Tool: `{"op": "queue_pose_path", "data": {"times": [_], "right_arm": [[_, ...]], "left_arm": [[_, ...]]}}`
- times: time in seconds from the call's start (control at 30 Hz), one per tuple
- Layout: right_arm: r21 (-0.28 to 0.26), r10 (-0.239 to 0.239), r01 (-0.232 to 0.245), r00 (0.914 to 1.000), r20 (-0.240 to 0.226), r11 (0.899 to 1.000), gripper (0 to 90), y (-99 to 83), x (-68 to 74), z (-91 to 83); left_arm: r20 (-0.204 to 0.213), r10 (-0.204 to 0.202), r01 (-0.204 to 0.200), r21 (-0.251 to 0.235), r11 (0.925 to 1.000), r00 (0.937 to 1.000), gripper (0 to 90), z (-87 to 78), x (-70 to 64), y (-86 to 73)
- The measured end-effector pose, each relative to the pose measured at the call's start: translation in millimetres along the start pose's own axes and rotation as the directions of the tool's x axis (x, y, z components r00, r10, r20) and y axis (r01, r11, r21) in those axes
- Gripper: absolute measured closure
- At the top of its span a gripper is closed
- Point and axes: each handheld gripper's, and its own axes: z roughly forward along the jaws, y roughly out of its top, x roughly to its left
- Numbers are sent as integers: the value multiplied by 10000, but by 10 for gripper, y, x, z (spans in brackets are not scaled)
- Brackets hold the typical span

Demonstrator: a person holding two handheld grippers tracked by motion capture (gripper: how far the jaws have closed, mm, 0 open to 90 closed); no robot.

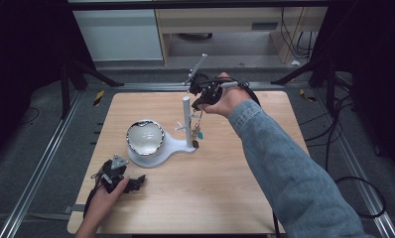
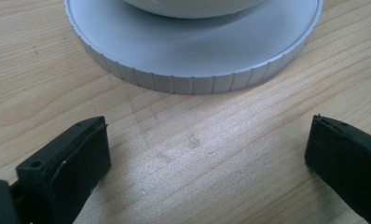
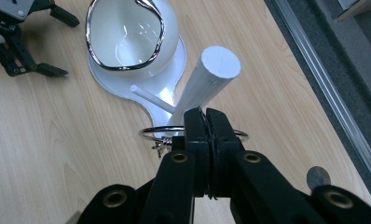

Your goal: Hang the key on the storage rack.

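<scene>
A white stand (image 1: 185,144) has an upright post (image 3: 219,63) with thin side pegs (image 3: 151,98). On the stand's round base (image 2: 193,56) sits a white bowl with a silver rim (image 1: 145,137). Above the post, my right gripper (image 3: 206,116) is shut on a silver key ring (image 3: 148,133). Keys and a teal charm (image 1: 198,131) hang from the ring beside the post. I cannot tell whether the ring goes around the post. My left gripper (image 1: 136,182) rests on the table near the base, open, with bare wood between its fingers (image 2: 76,158).
The wooden table (image 1: 225,173) has free room at the front and on the right. A metal rail (image 3: 314,70) runs along its far edge. Beyond it are dark frame legs (image 1: 304,72), cables (image 1: 349,129) and furniture.
</scene>
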Motion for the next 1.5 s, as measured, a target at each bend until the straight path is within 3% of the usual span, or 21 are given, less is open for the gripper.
{"op": "queue_pose_path", "data": {"times": [0.73, 1.17, 1.5], "right_arm": [[-228, 450, -456, 9986, -269, 9987, 882, -101, -51, 185], [-751, 693, -689, 9976, 20, 9948, 701, -177, -106, 38], [-921, 1121, -1083, 9930, 370, 9898, 506, -281, -181, -64]], "left_arm": [[2, 3, -3, -1, 10000, 10000, 0, 0, 0, 0], [8, 4, -4, -1, 10000, 10000, 0, -1, -1, -1], [9, 1, -1, -4, 10000, 10000, 0, 0, -1, -1]]}}
